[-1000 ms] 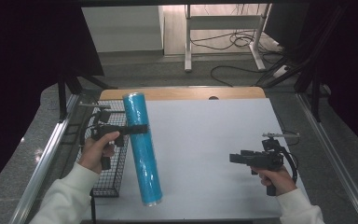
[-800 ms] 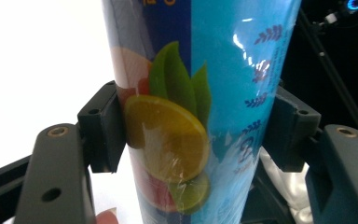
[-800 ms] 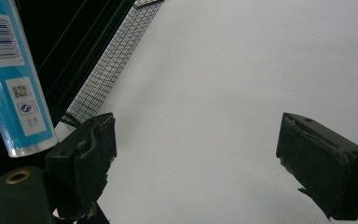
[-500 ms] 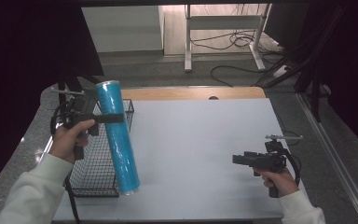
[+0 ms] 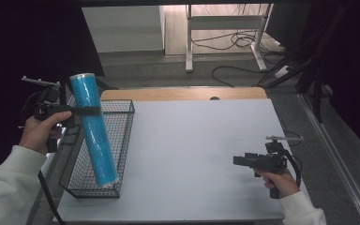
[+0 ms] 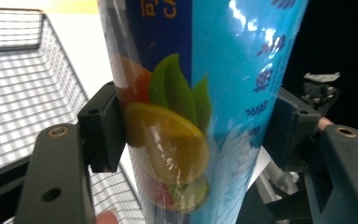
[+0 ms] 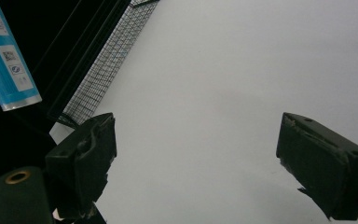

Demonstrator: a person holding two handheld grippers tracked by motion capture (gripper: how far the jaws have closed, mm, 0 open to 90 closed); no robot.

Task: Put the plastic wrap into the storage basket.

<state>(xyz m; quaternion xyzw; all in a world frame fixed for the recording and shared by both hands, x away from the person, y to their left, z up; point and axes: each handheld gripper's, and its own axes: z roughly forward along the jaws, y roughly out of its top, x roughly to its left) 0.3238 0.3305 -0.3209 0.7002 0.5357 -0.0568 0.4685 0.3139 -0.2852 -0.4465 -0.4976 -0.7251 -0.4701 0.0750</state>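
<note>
The white table (image 5: 197,154) sits in a dim room, cables lying on the floor beyond its far wooden edge. Along the table's left side stands a black wire basket (image 5: 124,140). My left gripper (image 5: 82,111) is clamped across a tall blue tube (image 5: 93,131) near its upper end; in the left gripper view both pads press the glossy wrapper (printed with citrus slices and green leaves). The tube hangs tilted over the basket, top leaning left, bottom end down inside it near the front right corner; whether it touches the mesh I cannot tell. My right gripper (image 5: 238,160) hovers low over the table's right part, well apart from the basket, jaws spread wide with nothing between them.
</note>
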